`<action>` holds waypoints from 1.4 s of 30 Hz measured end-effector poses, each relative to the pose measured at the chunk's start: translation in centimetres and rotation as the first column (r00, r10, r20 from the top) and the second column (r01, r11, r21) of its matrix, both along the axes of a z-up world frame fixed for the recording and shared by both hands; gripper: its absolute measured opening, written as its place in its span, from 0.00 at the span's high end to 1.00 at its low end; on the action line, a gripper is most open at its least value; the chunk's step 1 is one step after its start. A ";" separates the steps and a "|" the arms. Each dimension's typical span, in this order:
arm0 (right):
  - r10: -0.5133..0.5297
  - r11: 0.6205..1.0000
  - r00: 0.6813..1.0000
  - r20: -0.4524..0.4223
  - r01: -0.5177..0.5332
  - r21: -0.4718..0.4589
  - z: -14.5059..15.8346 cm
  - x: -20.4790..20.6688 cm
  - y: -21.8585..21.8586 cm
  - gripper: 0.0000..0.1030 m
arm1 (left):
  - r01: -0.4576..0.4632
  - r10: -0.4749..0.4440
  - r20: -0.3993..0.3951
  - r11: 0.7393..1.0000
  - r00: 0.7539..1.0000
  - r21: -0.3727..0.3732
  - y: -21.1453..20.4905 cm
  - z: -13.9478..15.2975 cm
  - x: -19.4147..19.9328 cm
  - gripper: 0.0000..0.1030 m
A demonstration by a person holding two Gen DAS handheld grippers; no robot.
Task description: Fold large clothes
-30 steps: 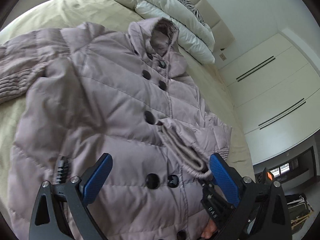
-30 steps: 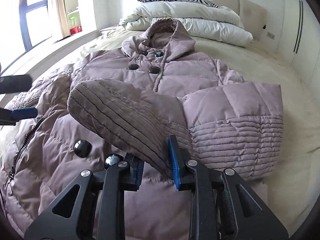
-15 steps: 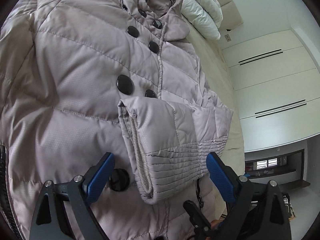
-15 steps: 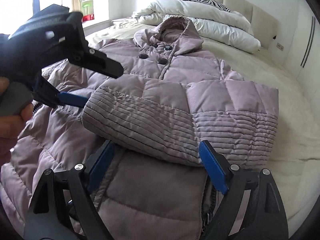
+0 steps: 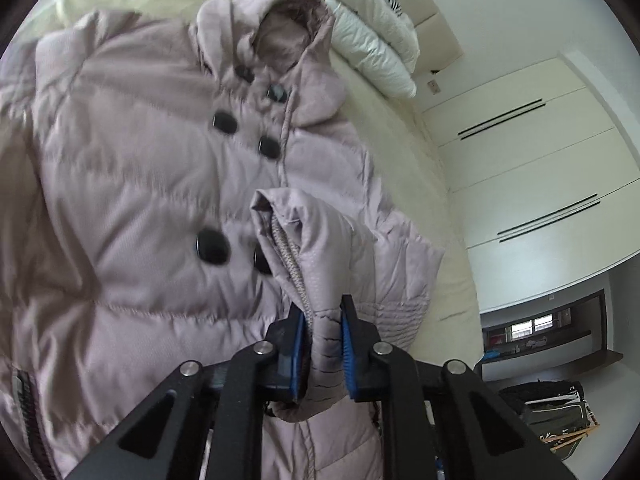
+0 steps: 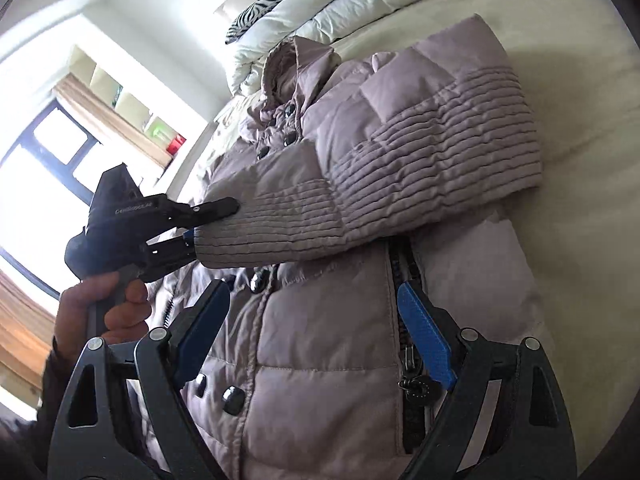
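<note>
A mauve quilted puffer coat (image 5: 132, 168) with black buttons and a hood lies front-up on a bed (image 5: 404, 152); it also shows in the right wrist view (image 6: 332, 360). One sleeve (image 6: 400, 160) is folded across the chest. My left gripper (image 5: 323, 344) is shut on the sleeve's ribbed cuff (image 5: 324, 280) and holds it just above the coat front; it also shows in the right wrist view (image 6: 200, 220), gripping the cuff end. My right gripper (image 6: 312, 328) is open and empty, hovering over the coat's lower front near the zipper (image 6: 412, 376).
White folded duvets (image 5: 360, 20) and a zebra pillow (image 6: 272, 0) lie at the bed's head. White wardrobe doors (image 5: 540, 160) stand beside the bed. A window (image 6: 52, 152) and a shelf are on the other side.
My left gripper has closed on the sleeve cuff, which lay between its open fingers half a second ago. My right gripper, shut on the cuff one second ago, stays open and has drawn back over the lower coat.
</note>
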State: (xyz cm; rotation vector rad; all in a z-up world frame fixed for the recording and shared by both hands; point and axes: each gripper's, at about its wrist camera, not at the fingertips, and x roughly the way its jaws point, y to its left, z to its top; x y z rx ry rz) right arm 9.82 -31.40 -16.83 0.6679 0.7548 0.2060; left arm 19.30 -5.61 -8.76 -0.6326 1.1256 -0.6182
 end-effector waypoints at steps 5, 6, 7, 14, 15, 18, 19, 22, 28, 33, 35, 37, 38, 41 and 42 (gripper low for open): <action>-0.126 0.917 0.992 -0.019 0.123 0.379 -1.9 0.7 -4.1 0.16 | -0.073 0.079 0.109 0.995 0.991 -0.061 4.2 6.2 2.7 0.83; -0.158 0.872 0.987 -0.029 0.153 0.465 -2.6 1.0 -4.8 0.16 | -0.083 0.091 0.124 0.994 0.988 -0.069 4.8 7.2 3.2 0.83; -0.189 0.818 0.981 -0.041 0.180 0.546 -3.2 1.3 -5.4 0.16 | -0.096 0.105 0.141 0.993 0.984 -0.071 5.4 8.1 3.8 0.83; -0.263 0.607 0.963 -0.067 0.219 0.764 -4.7 7.0 -5.4 0.16 | -0.194 0.215 0.206 0.974 0.955 -0.118 10.1 11.5 6.0 0.83; -0.266 0.585 0.961 -0.076 0.224 0.779 -5.0 7.9 -5.2 0.16 | -0.210 0.234 0.207 0.969 0.950 -0.128 11.0 11.6 6.1 0.83; -0.273 0.556 0.957 -0.094 0.237 0.796 -5.6 10.8 -4.9 0.16 | -0.258 0.283 0.204 0.956 0.937 -0.140 13.4 11.3 6.3 0.83; -0.279 0.556 0.954 -0.108 0.252 0.792 -5.9 11.6 -5.0 0.16 | -0.274 0.299 0.199 0.951 0.933 -0.142 14.2 11.0 6.2 0.83; -0.321 0.541 0.936 -0.147 0.309 0.782 -7.0 13.3 -5.8 0.16 | -0.318 0.339 0.177 0.938 0.924 -0.140 16.2 9.6 6.8 0.83; -0.376 0.563 0.920 -0.109 0.320 0.762 -5.9 15.1 -7.5 0.15 | -0.353 0.366 0.123 0.929 0.923 -0.114 17.4 6.0 7.9 0.83; -0.499 0.554 0.865 -0.057 0.369 0.746 -4.3 12.9 -11.8 0.15 | -0.360 0.368 0.075 0.928 0.927 -0.097 16.8 3.0 8.9 0.83; -0.495 0.561 0.866 -0.062 0.373 0.739 -3.6 12.1 -12.9 0.15 | -0.360 0.368 0.066 0.926 0.927 -0.112 16.7 2.7 8.9 0.83; -0.421 0.650 0.907 -0.026 0.321 0.689 -2.1 11.5 -12.3 0.15 | -0.352 0.362 0.073 0.928 0.929 -0.124 16.7 3.4 8.7 0.83; -0.370 0.698 0.929 -0.024 0.295 0.652 -1.5 11.7 -11.2 0.15 | -0.350 0.362 0.079 0.927 0.929 -0.132 16.8 4.0 8.6 0.83; -0.237 0.715 0.969 -0.075 0.225 0.662 -2.4 12.9 -7.9 0.15 | -0.338 0.357 0.118 0.929 0.927 -0.153 16.7 6.7 7.6 0.83; -0.221 0.710 0.971 -0.092 0.225 0.667 -2.9 13.5 -6.9 0.15 | -0.328 0.350 0.136 0.932 0.927 -0.157 16.6 7.8 7.3 0.83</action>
